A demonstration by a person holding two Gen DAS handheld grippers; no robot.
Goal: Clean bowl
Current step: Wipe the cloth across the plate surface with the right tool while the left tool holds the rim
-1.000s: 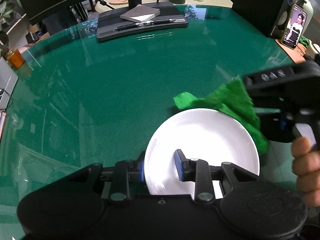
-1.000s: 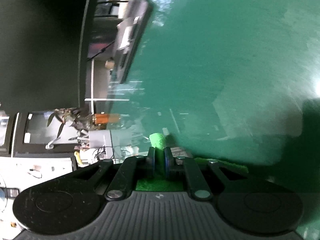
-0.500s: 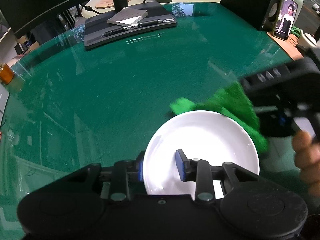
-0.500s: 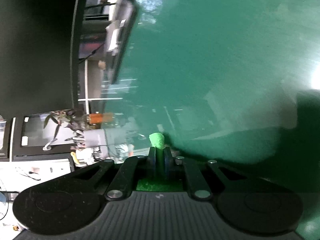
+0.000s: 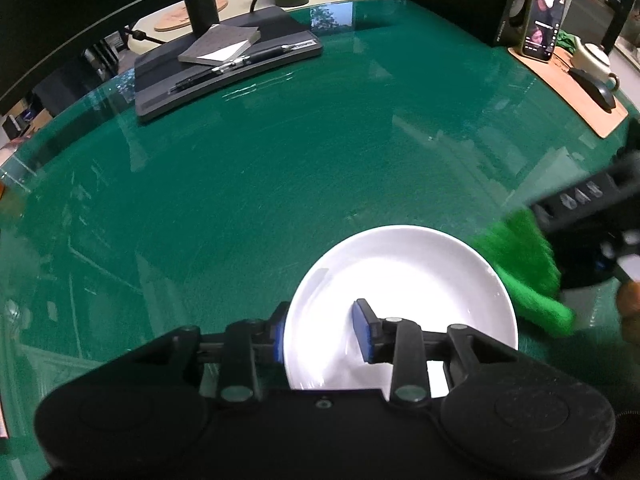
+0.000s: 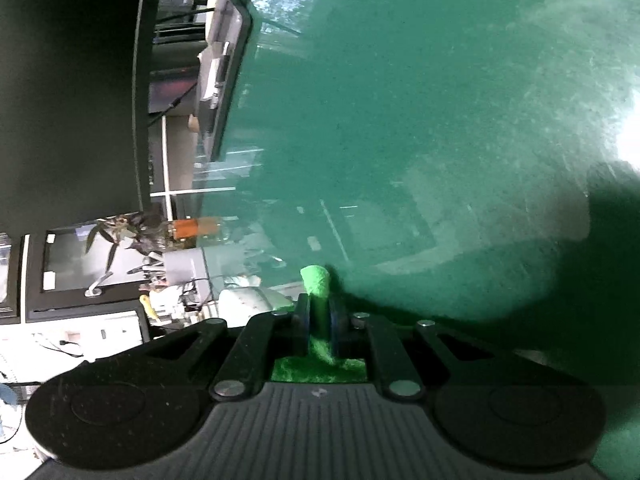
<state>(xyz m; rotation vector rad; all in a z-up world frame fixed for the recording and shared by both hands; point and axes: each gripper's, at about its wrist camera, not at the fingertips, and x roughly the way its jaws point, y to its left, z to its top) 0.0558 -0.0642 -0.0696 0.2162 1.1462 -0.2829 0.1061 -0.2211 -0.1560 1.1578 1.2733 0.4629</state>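
In your left wrist view, the left gripper (image 5: 320, 330) straddles the near-left rim of the white bowl (image 5: 404, 276): one blue pad is outside the rim and the other is inside, over the white floor of the bowl. The jaws are only a little apart and the rim is between them, so I judge they hold the bowl by its wall. The bowl sits on the green table (image 5: 280, 184), close in front of you. At the right edge, the right gripper (image 5: 560, 240) carries the green cloth (image 5: 524, 264), which hangs just beside the far-right rim of the bowl, outside it. A hand (image 5: 630, 304) is partly visible behind it.

In your right wrist view, the jaws of the right gripper (image 6: 319, 318) are nearly closed and pinch the green cloth (image 6: 316, 280); a tuft stands out beyond the pads. The bowl is not visible here, only the table (image 6: 420, 120).

The relation that matters: the inside of the bowl lies to the left of the cloth, so your right hand is the one to bring it over the rim and down.
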